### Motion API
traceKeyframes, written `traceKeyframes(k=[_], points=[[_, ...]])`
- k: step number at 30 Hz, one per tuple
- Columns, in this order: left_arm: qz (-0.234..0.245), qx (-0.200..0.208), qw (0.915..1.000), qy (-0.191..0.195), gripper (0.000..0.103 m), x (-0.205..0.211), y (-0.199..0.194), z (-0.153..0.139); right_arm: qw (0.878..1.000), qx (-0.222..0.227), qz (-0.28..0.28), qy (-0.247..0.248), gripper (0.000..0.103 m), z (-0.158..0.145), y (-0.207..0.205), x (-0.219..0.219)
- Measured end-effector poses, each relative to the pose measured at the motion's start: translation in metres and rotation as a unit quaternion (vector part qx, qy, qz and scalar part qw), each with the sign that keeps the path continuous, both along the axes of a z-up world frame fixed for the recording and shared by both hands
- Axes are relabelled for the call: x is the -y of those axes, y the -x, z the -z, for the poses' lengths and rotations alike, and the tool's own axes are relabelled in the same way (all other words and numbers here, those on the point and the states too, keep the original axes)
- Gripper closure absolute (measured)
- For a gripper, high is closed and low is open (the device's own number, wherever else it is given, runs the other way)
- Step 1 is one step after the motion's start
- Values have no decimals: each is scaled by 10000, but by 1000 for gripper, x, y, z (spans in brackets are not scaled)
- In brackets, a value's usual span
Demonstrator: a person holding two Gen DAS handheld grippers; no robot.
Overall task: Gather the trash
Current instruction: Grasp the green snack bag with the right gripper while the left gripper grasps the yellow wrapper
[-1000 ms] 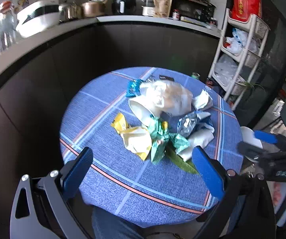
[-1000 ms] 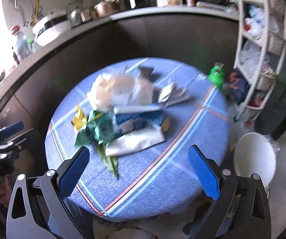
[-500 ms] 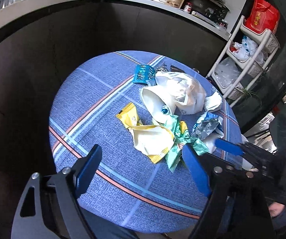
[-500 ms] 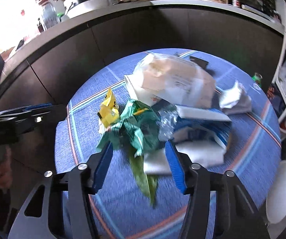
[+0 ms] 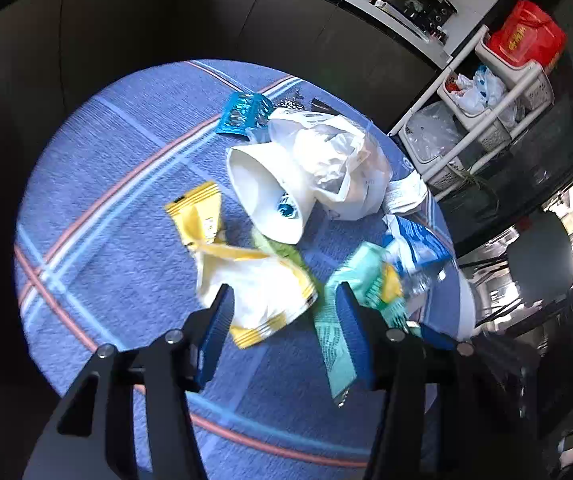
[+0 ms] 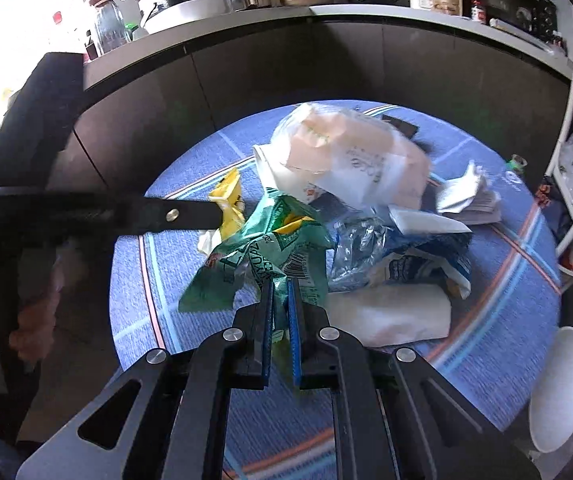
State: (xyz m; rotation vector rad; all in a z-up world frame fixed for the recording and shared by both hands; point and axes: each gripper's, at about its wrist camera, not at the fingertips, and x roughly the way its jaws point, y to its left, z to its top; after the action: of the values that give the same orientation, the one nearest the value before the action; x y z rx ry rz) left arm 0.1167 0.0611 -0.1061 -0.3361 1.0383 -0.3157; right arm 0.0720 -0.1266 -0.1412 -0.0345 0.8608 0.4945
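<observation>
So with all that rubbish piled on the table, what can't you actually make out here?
- Left wrist view: the yellow wrapper and green wrapper are motion-blurred; print unreadable.
- Right wrist view: the green wrapper's lower end is hidden between the right gripper pads.
- Right wrist view: the clear bag covers what lies beneath it.

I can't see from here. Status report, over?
Right gripper shut on green wrapper. Left gripper closing around yellow wrapper. Rest of pile waits; nothing blocking.
</observation>
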Motion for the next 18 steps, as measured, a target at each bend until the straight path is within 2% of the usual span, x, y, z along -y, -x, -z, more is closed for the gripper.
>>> traceKeyframes(k=[4, 7, 9, 10, 11, 14, 18], points=[[-37, -22, 10000, -85, 51, 6, -5, 1, 9996, 189, 116, -185, 96, -10, 11, 9], [-76, -39, 9993, -357, 51, 12, -9, 4, 9992, 313, 190, -135, 96, -19, 15, 17], [-93, -132, 9987, -476, 69, 14, -10, 10, 9990, 387, 186, -149, 96, -23, 17, 19], [-79, -190, 9988, -447, 91, 13, -11, 12, 9988, 421, 193, -176, 96, -26, 18, 22], [-79, -248, 9988, -409, 99, 13, -11, 15, 9986, 450, 203, -203, 96, -29, 20, 25], [-163, -229, 9988, -411, 99, 8, -1, 10, 9977, 573, 244, -271, 96, -39, 27, 31], [-72, 200, 9987, -459, 100, 8, 26, -26, 9952, 780, 373, -451, 96, -56, 39, 43]])
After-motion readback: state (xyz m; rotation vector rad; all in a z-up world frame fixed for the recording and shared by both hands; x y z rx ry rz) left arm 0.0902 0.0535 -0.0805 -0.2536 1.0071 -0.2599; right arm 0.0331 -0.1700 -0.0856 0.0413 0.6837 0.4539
